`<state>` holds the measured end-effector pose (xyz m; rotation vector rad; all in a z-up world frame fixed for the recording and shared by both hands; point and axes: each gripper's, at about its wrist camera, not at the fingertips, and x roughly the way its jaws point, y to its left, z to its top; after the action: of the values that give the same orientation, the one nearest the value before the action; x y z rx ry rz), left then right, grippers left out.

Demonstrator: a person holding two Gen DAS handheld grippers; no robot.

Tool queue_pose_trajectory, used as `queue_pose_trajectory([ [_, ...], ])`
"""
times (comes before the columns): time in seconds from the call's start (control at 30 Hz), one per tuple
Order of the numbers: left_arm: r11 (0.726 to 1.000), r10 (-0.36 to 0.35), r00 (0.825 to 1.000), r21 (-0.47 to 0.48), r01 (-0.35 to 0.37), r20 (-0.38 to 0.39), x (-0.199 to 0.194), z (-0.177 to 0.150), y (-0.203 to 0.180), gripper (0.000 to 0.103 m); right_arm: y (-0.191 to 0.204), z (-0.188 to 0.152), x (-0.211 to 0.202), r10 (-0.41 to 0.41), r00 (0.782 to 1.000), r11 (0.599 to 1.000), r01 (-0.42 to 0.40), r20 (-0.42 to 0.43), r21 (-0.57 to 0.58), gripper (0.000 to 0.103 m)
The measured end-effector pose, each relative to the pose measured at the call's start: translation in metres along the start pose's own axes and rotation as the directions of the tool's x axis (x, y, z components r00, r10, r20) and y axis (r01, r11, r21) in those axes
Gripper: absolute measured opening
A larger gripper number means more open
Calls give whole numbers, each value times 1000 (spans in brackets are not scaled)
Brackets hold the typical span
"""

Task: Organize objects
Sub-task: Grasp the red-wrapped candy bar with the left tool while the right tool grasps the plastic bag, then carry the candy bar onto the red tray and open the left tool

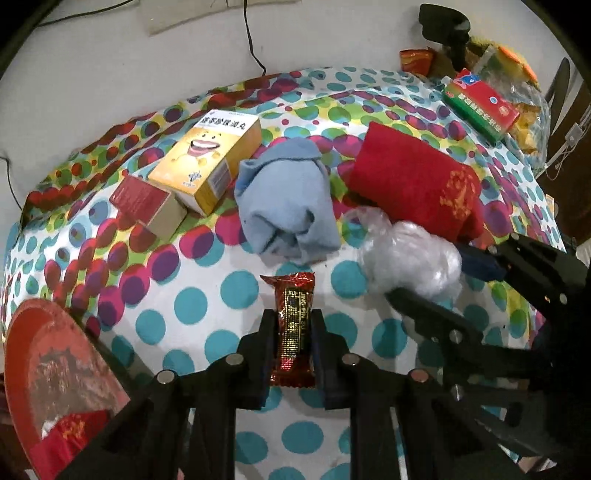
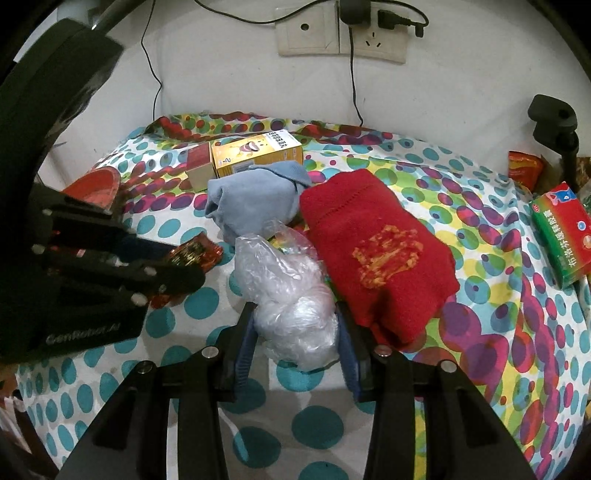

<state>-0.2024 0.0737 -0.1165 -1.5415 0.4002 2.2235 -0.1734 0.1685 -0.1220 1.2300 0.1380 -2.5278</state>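
Left gripper point(image 1: 291, 345) is clamped tight on a red foil snack bar point(image 1: 293, 325), fingers point(image 1: 264, 350) pressing both long sides; the bar lies on the polka-dot tablecloth point(image 1: 207, 295) near the table's front middle. Right gripper point(image 2: 295, 332) is squeezed on a crumpled clear plastic bag point(image 2: 291, 295), blue pads against both sides, bag just right of the snack bar. Folded red towel point(image 2: 380, 254) with gold print touches the bag's right side. Bunched light-blue cloth point(image 1: 288, 206) sits just behind bar and bag. Far left: yellow cartoon box point(image 1: 210, 155) with a small red-and-tan box point(image 1: 151, 203) against its near-left edge. Far right: red-green medicine box point(image 1: 480, 103), resting on clear snack packets point(image 1: 532, 122). Red plate point(image 1: 55, 376) at near left edge. Wall sockets point(image 2: 340, 33) with cables behind the table.
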Motion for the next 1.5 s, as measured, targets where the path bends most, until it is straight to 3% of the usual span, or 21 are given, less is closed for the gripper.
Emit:
queue_pose_trajectory([
  [0.4,997,1,1000,-80,1,22,-24,-19,11,18,4,0,1,-28,1000,999,28,-5,-22,39],
  [0.8,996,40,997,-76,-35,65,-56,-34,20,18,6,1,2,-34,999,999,33,-6,-27,40],
  [1.5,979,123,989,-175,-107,82,-92,-60,78,18,7,1,2,-36,999,999,36,-6,-28,40],
])
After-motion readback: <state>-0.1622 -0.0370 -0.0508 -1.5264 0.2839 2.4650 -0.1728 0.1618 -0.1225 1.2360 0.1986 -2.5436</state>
